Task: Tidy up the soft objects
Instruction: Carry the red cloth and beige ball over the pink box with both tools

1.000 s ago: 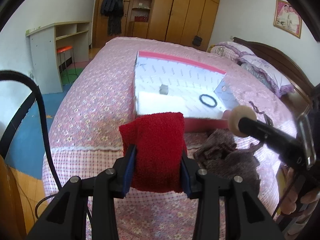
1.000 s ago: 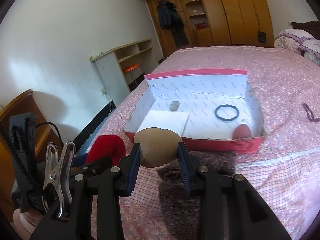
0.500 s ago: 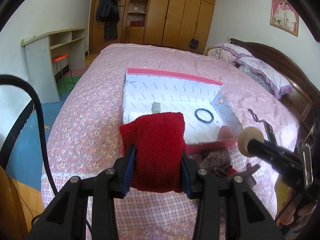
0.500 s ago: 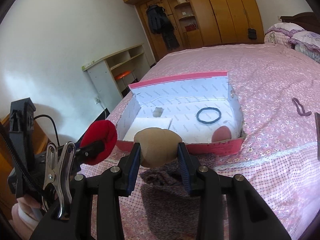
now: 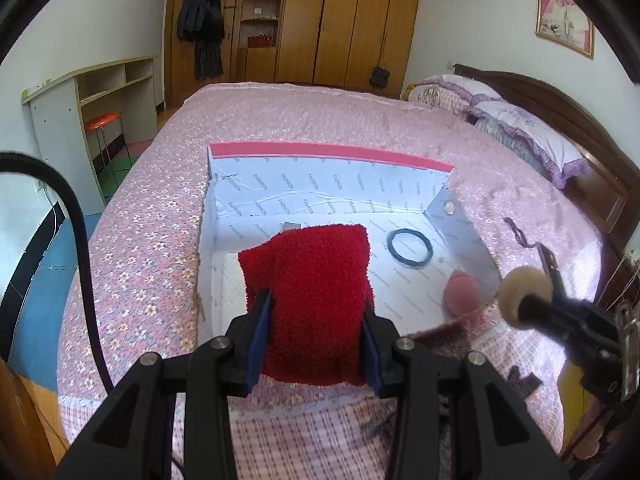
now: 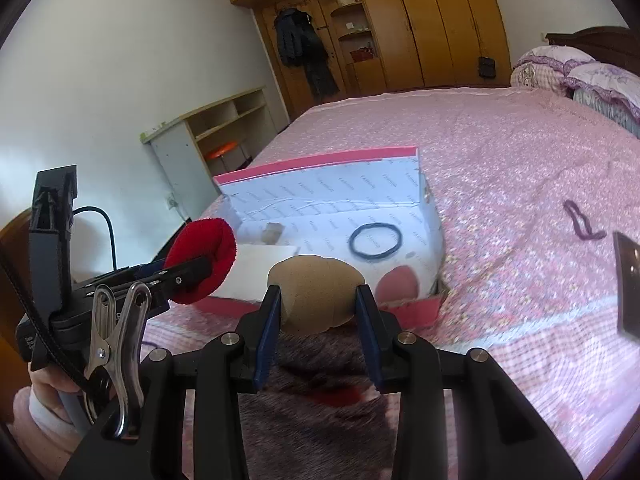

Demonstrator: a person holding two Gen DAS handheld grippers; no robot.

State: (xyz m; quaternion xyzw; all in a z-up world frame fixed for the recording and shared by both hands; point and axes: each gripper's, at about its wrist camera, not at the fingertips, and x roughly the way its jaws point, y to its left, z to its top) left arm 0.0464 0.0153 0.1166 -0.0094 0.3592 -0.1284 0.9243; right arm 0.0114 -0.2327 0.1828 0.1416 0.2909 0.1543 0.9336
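My left gripper [image 5: 316, 320] is shut on a rolled red fluffy cloth [image 5: 316, 292] and holds it over the near left part of the open pink box [image 5: 332, 154]. In the right wrist view the same red cloth [image 6: 202, 264] shows at the left, by the box [image 6: 320, 164]. My right gripper [image 6: 318, 312] is shut on a tan round soft pad [image 6: 316, 292] just short of the box's near wall. Inside the box lie a black hair band [image 5: 410, 247], a pink pad [image 5: 462, 294] and a white sheet [image 6: 264, 268]. A dark brown fuzzy cloth [image 6: 316, 412] lies under my right gripper.
The box sits on a pink flowered bedspread [image 5: 320, 120]. A dark purple hair tie [image 6: 582, 226] lies on the bed to the right. Pillows [image 5: 524, 128] and a wooden headboard stand at the far right. A white desk [image 5: 92, 120] with an orange stool is at the left.
Both grippers have moved forward toward the box, each still shut on its load. The red cloth now hangs over the box's inside; the tan pad is nearer its front wall.
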